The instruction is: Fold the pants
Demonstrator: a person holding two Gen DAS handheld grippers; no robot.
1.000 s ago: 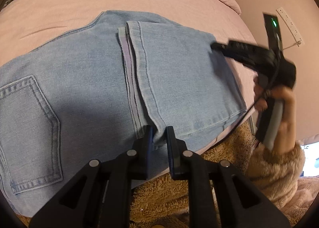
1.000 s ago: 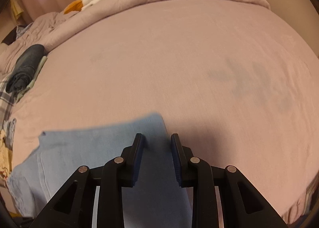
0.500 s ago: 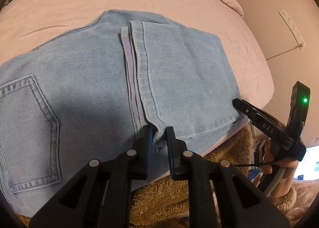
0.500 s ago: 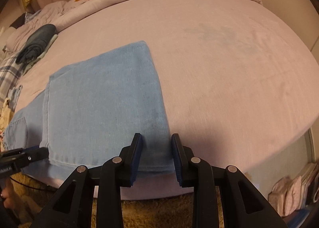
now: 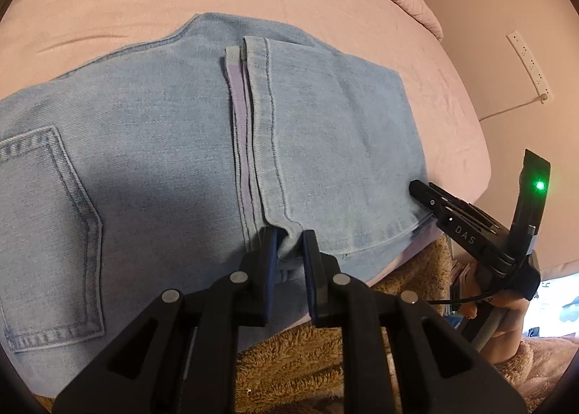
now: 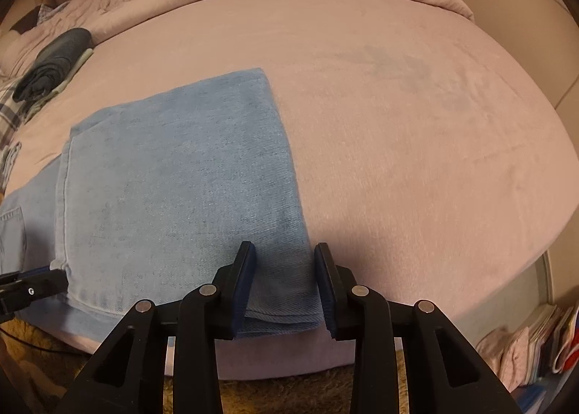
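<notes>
Nearest the left camera, left gripper (image 5: pixel 288 247) clamped on the jeans' (image 5: pixel 163 161) hem corner, unmoved. Right gripper (image 6: pixel 284 280) shifted back from mid-bed to the near fold edge, jaws just opening, parted astride the folded corner, pads not pressing. Beyond, light-blue twill denim, stitched back pocket (image 5: pixel 47 233), folded flat on smooth pink bedsheet (image 6: pixel 398 106).
</notes>
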